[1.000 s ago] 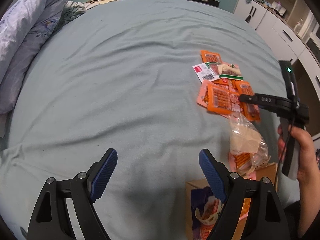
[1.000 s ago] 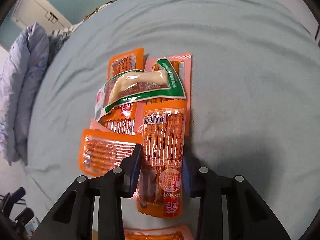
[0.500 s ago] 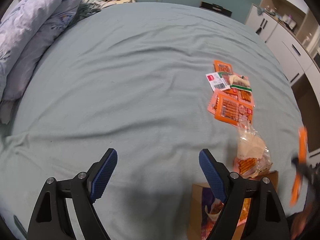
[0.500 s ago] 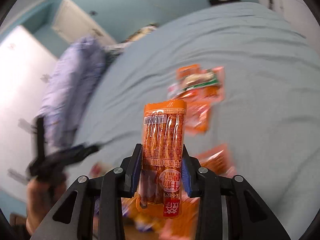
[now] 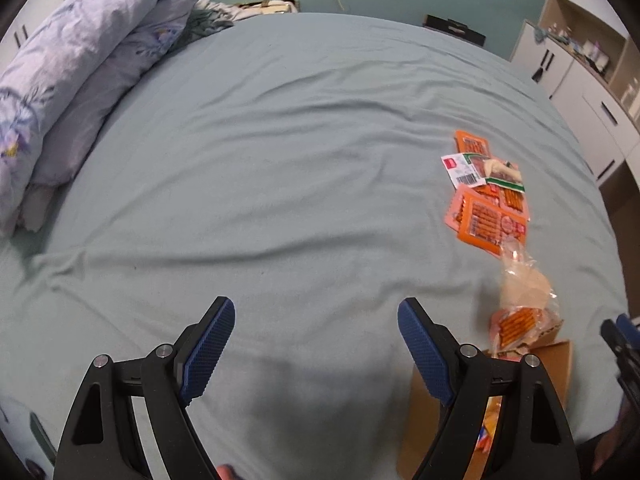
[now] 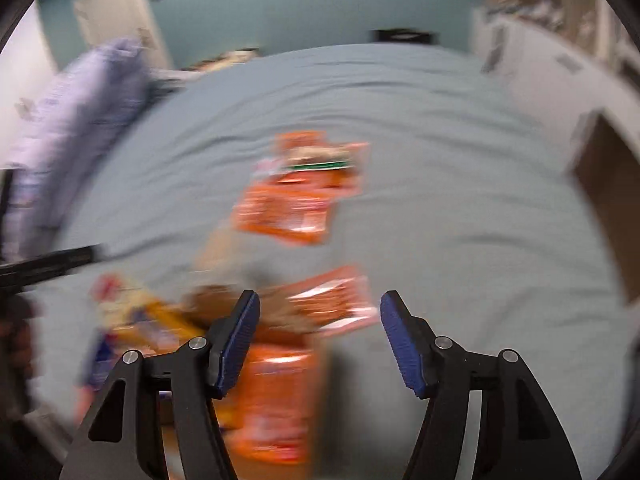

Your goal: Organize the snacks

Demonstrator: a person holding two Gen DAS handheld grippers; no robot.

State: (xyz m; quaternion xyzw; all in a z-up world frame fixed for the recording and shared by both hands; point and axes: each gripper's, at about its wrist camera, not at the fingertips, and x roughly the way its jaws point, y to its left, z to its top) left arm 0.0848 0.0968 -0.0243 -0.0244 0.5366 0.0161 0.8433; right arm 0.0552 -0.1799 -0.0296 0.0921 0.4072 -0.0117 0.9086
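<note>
Item: right gripper [image 6: 320, 334], jaws opening, nothing between the pads; an orange snack packet [image 6: 276, 404], blurred, apparently dropping into the cardboard box [image 5: 554, 364] below, where snacks are gathered.
Item: left gripper [image 5: 316, 350], spread wide, empty, idle over the bedsheet [image 5: 280, 140].
Item: loose packets [image 5: 490, 196], far right, awaiting collection.

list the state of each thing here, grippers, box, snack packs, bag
left gripper: open, nothing between the pads, above bare sheet
right gripper: jaws opening, pads clear of the orange sausage pack dropping below them
cardboard box: open-topped, snacks already inside
snack pile: loose on the bed, packs overlapping
clear plastic bag: crumpled, lying between pile and box
duvet: bunched at the bed's edge
</note>
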